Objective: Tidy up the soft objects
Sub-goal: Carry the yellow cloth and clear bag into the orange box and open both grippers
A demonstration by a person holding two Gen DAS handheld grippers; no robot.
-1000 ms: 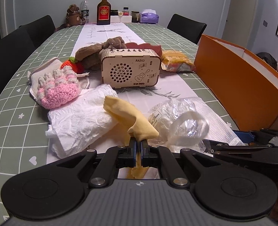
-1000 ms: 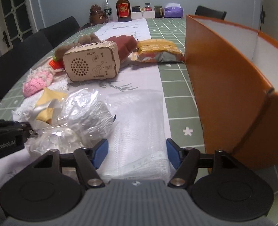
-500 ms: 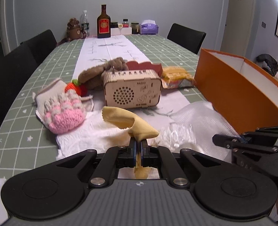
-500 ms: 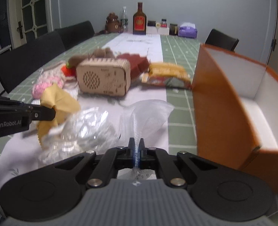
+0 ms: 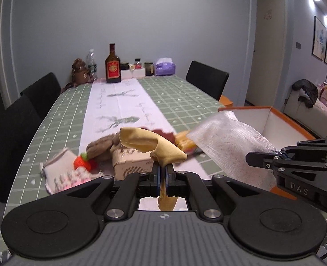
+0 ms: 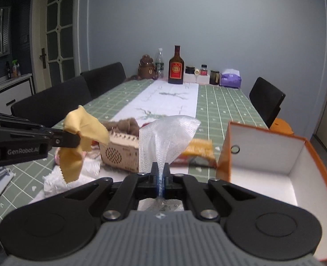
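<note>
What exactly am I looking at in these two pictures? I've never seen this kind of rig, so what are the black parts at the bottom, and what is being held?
No robot arm here: a person holds a two-finger gripper in each hand, and each carries a fisheye camera looking along its fingers. The black shapes at the bottom are the gripper bodies.

One picture comes from the left gripper, shut on a yellow cloth. The other comes from the right gripper, shut on a clear mesh bag. Each gripper also shows from the side in the other's view.

Both items are lifted above a table with a green checked cloth. On it lie a wooden radio, a brown plush toy, a pink knitted piece and a snack packet. An open orange box stands to the right; bottles stand at the far end.
</note>
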